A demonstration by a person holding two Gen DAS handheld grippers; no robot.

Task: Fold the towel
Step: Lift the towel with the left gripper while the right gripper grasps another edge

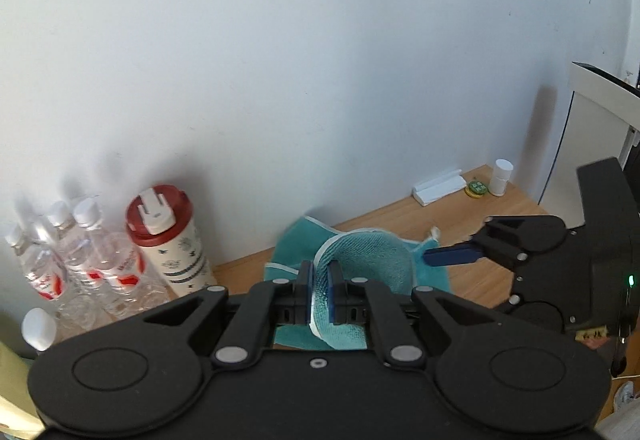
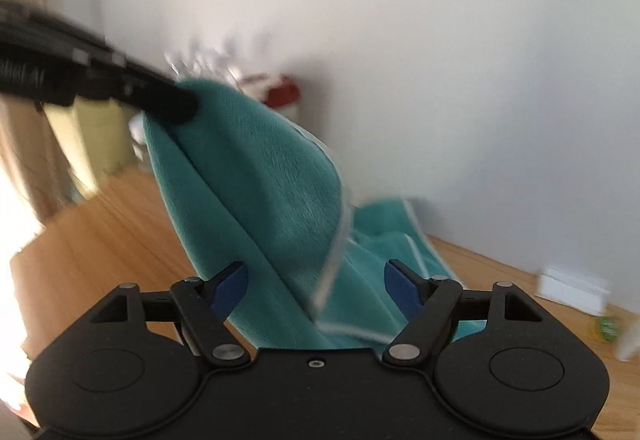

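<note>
- Two grippers are being worked on one teal towel [image 1: 362, 260], which is lying partly bunched on the wooden table [image 1: 480, 280] in the lower centre of the left wrist frame, near the wall.
- Left gripper [image 1: 320, 294]: jaws are drawn narrow and are pinching a white-trimmed edge of the towel, seemingly so that edge can be lifted and carried over for a fold.
- Right gripper [image 2: 316, 286]: jaws are standing wide in the lower centre of the right wrist frame, with cloth and a trimmed edge lying between them but not being clamped; judged to be lining up for a second hold.
- Water bottles [image 1: 76, 260] and a red-lidded tumbler [image 1: 168, 236] are standing at lower left against the wall, apart from the towel.
- Right wrist frame is being blurred; finer detail cannot be told.
</note>
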